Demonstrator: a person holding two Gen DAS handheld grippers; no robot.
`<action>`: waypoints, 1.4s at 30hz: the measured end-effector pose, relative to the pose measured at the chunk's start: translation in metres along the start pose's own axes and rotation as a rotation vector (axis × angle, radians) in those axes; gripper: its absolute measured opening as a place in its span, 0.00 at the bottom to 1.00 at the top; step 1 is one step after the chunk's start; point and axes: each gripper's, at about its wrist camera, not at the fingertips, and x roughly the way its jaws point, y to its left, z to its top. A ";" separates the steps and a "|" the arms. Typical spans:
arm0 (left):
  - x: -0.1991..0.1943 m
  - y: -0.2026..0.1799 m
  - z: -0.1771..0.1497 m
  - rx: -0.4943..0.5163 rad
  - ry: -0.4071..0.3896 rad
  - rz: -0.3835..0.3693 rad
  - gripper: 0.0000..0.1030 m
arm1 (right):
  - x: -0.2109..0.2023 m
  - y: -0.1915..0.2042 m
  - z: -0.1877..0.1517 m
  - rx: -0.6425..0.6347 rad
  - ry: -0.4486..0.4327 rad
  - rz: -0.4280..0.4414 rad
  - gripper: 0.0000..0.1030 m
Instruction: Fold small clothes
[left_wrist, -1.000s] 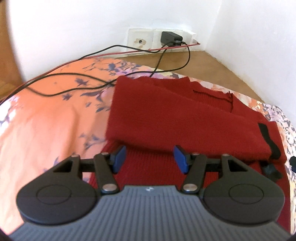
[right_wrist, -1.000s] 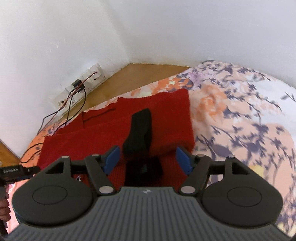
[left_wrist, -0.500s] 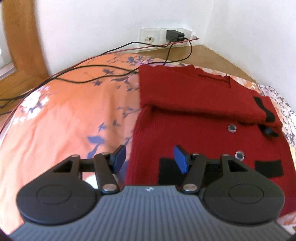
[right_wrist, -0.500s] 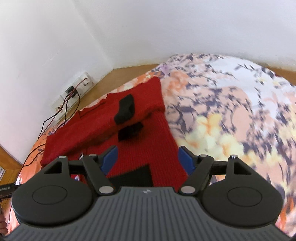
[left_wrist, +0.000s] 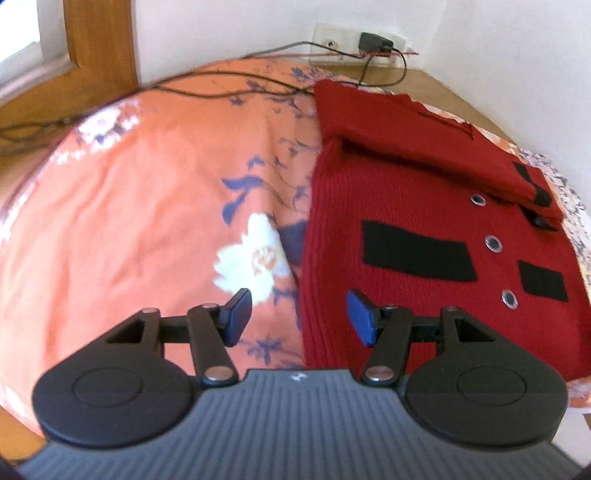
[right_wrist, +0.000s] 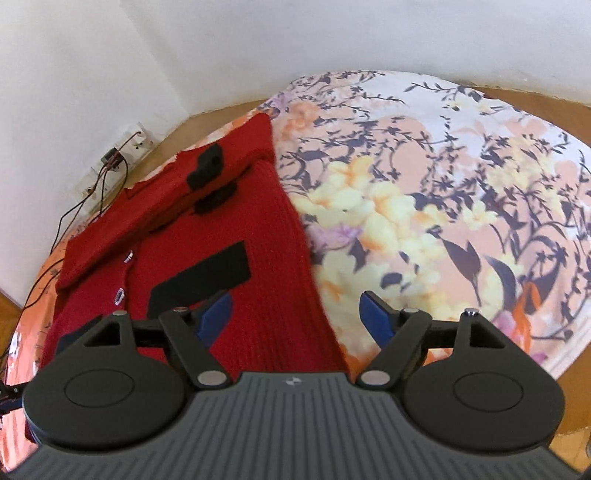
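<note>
White walls (right_wrist: 295, 37), wooden floor (left_wrist: 436, 85), wall sockets (left_wrist: 332, 42), floral bedsheet (right_wrist: 443, 177).

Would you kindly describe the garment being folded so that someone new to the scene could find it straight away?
Start at the bed's floral sheet, orange at one end and pale at the other. Near the corner by the wall socket lies a red knitted cardigan, its far part already folded over. Black rectangular patches and a row of round silvery buttons make it the only solid red item there.
</note>
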 end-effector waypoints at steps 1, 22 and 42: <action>0.000 0.000 -0.002 0.000 0.006 -0.012 0.57 | -0.001 -0.002 -0.002 0.000 0.002 -0.004 0.79; 0.006 -0.013 -0.017 0.030 0.016 -0.156 0.57 | 0.005 -0.003 -0.010 0.013 0.057 0.099 0.80; 0.020 -0.026 -0.020 0.106 0.029 -0.159 0.44 | 0.008 0.002 -0.012 -0.054 0.071 0.175 0.74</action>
